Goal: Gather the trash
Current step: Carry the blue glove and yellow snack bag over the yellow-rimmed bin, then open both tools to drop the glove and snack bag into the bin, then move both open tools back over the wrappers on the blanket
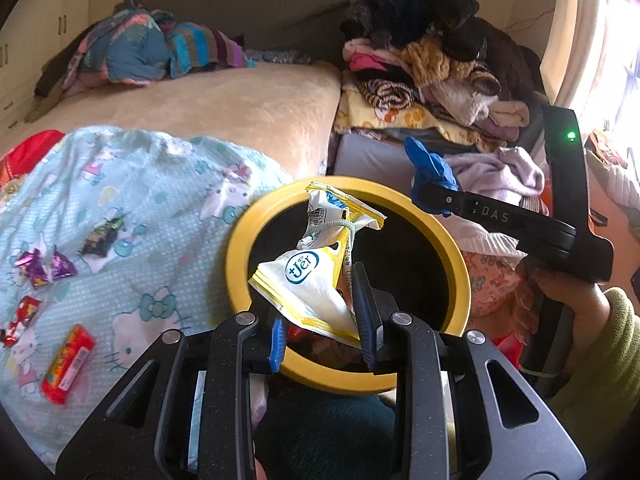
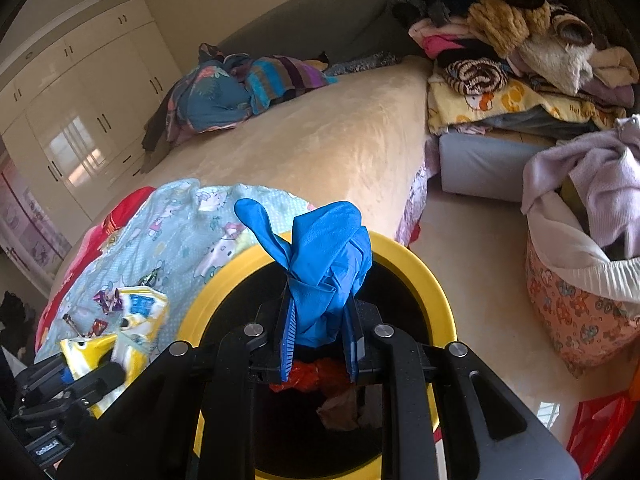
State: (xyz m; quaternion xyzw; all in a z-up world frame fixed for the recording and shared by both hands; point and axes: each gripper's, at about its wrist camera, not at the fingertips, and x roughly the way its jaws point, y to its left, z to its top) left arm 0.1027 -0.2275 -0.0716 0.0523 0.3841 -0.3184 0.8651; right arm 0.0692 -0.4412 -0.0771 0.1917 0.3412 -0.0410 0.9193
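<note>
My left gripper (image 1: 320,300) is shut on a crumpled yellow and white packet (image 1: 316,280) and holds it over the open mouth of a yellow-rimmed bin (image 1: 236,264). My right gripper (image 2: 318,320) is shut on a bunched blue glove (image 2: 324,264) above the same bin (image 2: 432,280); the glove also shows in the left wrist view (image 1: 430,168). The packet shows at lower left in the right wrist view (image 2: 120,332). Red and pale trash (image 2: 320,376) lies inside the bin.
Several wrappers lie on the Hello Kitty blanket (image 1: 140,200) on the bed: a red pack (image 1: 68,364), purple foil (image 1: 44,268), a dark wrapper (image 1: 102,236). A clothes pile (image 1: 432,60) stands behind the bin. A laundry basket (image 2: 576,280) sits right.
</note>
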